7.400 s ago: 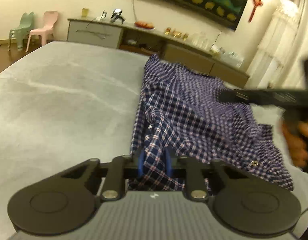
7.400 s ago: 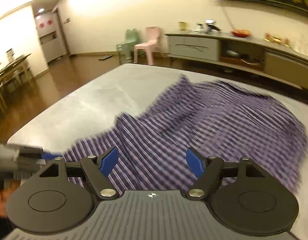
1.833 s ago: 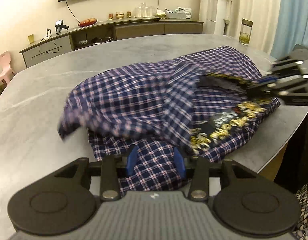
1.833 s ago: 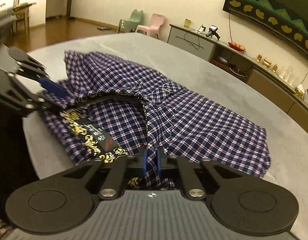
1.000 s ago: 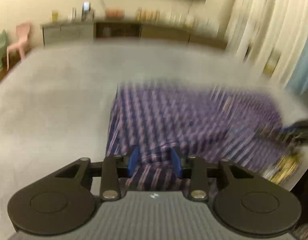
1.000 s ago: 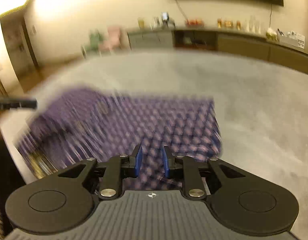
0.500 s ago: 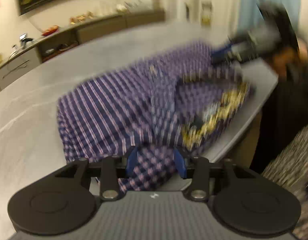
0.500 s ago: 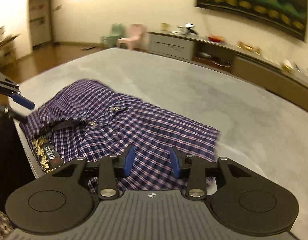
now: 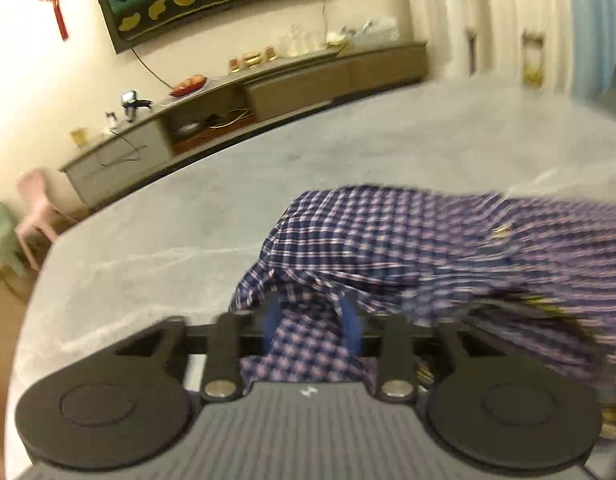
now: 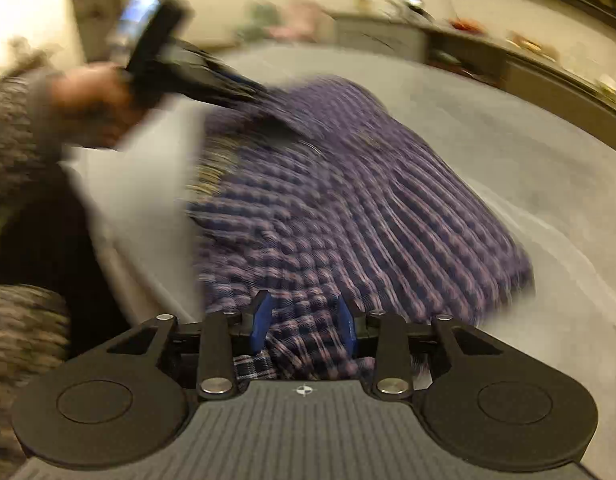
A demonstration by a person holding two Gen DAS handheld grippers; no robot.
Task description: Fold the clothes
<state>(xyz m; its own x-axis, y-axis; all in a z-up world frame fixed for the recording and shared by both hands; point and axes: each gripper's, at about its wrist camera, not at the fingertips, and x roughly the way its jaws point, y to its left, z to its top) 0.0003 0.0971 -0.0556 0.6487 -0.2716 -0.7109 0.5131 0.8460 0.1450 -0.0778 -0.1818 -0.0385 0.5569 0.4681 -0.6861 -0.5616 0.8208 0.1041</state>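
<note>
A navy and purple checked shirt (image 9: 387, 240) lies bunched on the grey table (image 9: 188, 232), near its edge. My left gripper (image 9: 308, 320) is shut on a thick fold of the shirt at its near left corner. The right wrist view, blurred by motion, shows the shirt (image 10: 367, 200) spread ahead and the left gripper (image 10: 264, 94) reaching into its far left corner, held by a hand (image 10: 88, 96). My right gripper (image 10: 304, 320) is partly open, its blue fingers astride the shirt's near edge with cloth between them. A gold collar label (image 10: 212, 168) shows faintly.
The table edge (image 10: 120, 240) runs close on the left of the right wrist view, with the person's patterned sleeve (image 10: 12, 148) beyond it. A long sideboard (image 9: 268, 88) with small items stands against the far wall, with a pink chair (image 9: 32, 196) beside it.
The right gripper has come down from above the shirt to its near edge, and cloth now sits between its fingers. The left gripper has swung round, still holding its fold.
</note>
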